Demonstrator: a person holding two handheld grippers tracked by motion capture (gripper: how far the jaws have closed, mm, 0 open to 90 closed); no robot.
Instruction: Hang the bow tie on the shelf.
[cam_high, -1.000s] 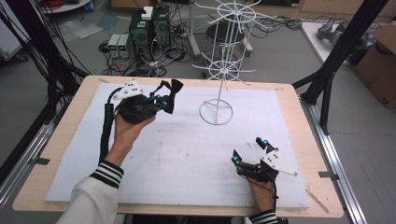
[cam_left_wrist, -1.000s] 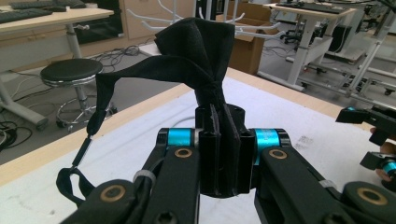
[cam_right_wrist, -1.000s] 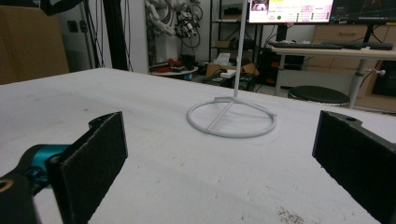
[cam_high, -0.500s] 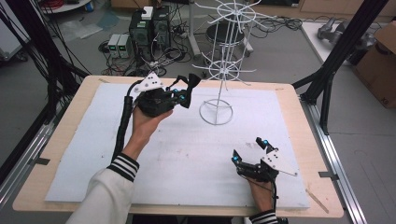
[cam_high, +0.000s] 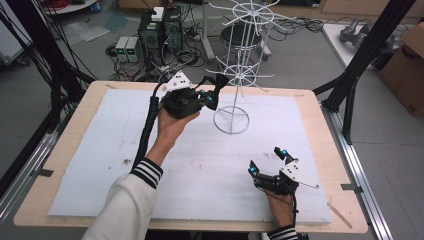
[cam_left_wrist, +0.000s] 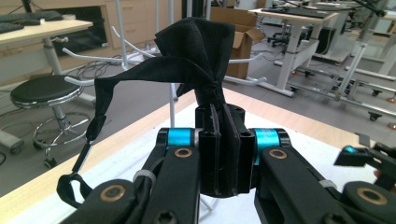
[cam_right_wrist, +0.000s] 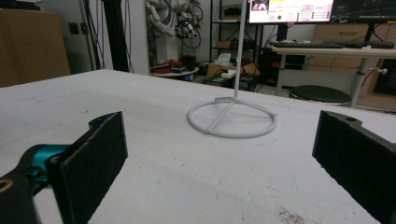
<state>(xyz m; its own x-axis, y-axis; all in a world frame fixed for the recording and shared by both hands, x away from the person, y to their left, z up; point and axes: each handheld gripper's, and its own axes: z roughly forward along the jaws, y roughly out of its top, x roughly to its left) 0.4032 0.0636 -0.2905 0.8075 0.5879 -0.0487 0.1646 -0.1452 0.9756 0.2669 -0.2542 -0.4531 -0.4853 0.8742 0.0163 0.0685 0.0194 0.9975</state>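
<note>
Beside white rack (cam_high: 240, 75) | left hand-held gripper (cam_high: 212, 92) pinching black cloth (cam_left_wrist: 196, 60) | right hand-held gripper (cam_high: 267, 162) spread, on table

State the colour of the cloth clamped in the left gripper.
Black; the cloth shows best in the left gripper view, pinched in the left gripper.

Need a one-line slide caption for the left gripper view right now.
Left gripper shut on a bunched black fabric piece with a dangling strap, white wire rack behind.

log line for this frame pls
left tool: shut on black cloth, raised by white wire rack | right tool: open, low over table
</note>
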